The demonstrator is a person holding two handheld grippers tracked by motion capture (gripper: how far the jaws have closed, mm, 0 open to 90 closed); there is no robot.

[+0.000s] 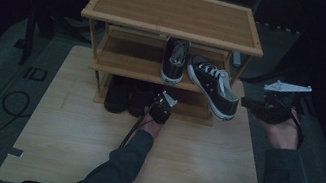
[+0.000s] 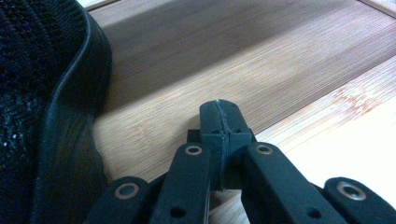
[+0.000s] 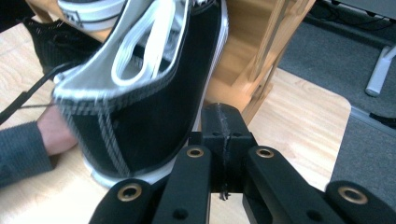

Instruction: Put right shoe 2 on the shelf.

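High view: a person sits at a pale wooden table [image 1: 88, 159] with a three-tier bamboo shoe rack [image 1: 175, 12] at its far side; the thing in hand is a black canvas sneaker [image 1: 213, 86] with white laces and a white rubber sole, which lies tilted half off the right end of the middle shelf [image 1: 124, 67], heel hanging out toward the person; whether anything props it from below cannot be told. Its twin sneaker [image 1: 175, 60] stands squarely on the same shelf, just beside it on the left. The right gripper [image 1: 250, 105] hovers close to the hanging heel, jaws clenched on nothing; in the right gripper view the closed tips [image 3: 223, 122] sit just beside the sneaker's black side wall [image 3: 154, 126], apparently not touching it. The left gripper [image 1: 162, 107] rests low at the bottom shelf, also clenched and empty; in the left gripper view it lies just beside a dark shoe [image 2: 56, 116]. Judging by looks, the sneaker is light; its canvas upper is soft and would fold under a pinch, while the rubber sole and heel collar are firmer and grippy, so the heel rim seems the best hold. In the way: the twin sneaker close alongside, the rack's right post [image 1: 240, 67], and the pair of dark shoes [image 1: 124, 96] below; a nudge could tip the sneaker off the shelf.
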